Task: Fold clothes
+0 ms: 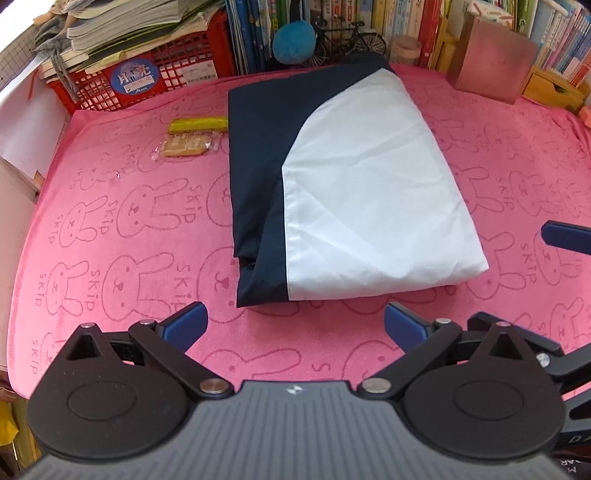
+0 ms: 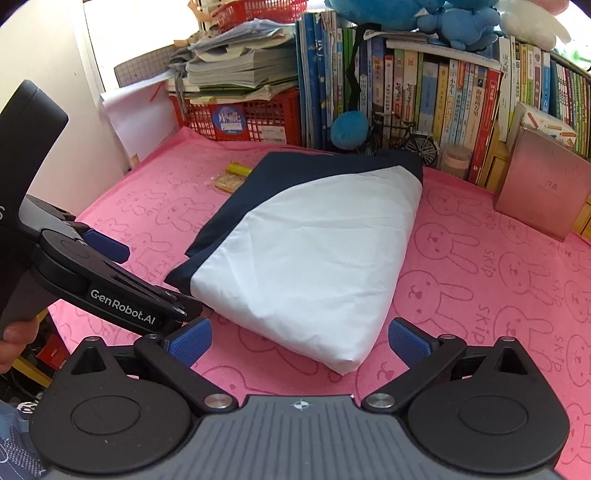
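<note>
Your left gripper (image 1: 293, 325) and right gripper (image 2: 299, 341) hover empty, jaws apart; the folded garment (image 1: 354, 192) looks thin, soft and slippery. Pinch its near corners.

Folded garment (image 1: 354, 192) mid-towel (image 1: 129, 229), snack packets (image 1: 192, 134), perhaps, left, books (image 1: 424, 22) behind

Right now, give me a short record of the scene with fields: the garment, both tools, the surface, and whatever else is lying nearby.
garment: navy and white garment, folded into a compact bundle, lying flat
left tool: left tool open, empty, near the garment's front edge, not touching
right tool: right tool open, empty, by the white corner
surface: pink bunny-print towel
nearby: yellow packet and wrapped snack, left of the garment
</note>
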`<state>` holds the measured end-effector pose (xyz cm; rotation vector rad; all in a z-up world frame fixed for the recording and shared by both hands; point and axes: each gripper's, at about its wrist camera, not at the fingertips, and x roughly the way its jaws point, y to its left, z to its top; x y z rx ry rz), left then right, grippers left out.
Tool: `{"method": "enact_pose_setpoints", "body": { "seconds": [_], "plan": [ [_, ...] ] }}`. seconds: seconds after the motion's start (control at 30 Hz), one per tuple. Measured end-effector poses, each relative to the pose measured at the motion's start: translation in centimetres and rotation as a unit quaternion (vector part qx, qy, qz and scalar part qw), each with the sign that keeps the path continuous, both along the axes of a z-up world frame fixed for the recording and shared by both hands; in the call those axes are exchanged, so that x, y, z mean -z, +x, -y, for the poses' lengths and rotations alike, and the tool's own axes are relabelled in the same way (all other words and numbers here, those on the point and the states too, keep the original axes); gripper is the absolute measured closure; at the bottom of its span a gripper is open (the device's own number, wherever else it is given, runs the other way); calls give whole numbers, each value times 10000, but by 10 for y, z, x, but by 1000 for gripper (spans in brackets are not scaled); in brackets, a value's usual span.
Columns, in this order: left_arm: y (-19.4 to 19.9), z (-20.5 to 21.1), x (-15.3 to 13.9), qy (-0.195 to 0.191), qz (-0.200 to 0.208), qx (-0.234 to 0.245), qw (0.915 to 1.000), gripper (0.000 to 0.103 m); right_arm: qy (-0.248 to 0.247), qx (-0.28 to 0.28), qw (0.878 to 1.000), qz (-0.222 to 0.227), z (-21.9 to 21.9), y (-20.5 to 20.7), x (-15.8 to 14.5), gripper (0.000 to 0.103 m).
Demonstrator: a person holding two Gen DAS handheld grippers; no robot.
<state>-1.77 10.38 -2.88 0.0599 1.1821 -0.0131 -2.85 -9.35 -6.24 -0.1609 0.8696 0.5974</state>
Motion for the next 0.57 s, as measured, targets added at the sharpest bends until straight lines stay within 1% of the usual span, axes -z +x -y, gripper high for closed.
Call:
{"method": "enact_pose_setpoints", "body": {
  "seconds": [0.1, 0.27, 0.5, 0.57],
  "plan": [
    [1, -3, 1, -94, -28, -42, 9999, 0, 22, 27, 10000, -44, 1, 2, 1, 0],
    [4, -3, 2, -111, -51, -54, 9999, 0, 9, 36, 10000, -78, 1, 5, 3, 0],
    [8, -8, 4, -329, -58, -181, 9993, 0, 5, 66, 9999, -107, 0, 8, 5, 0],
    [10, -7, 5, -295, -86, -168, 9994, 0, 4, 72, 9999, -136, -1, 9, 6, 0]
  ]
}}
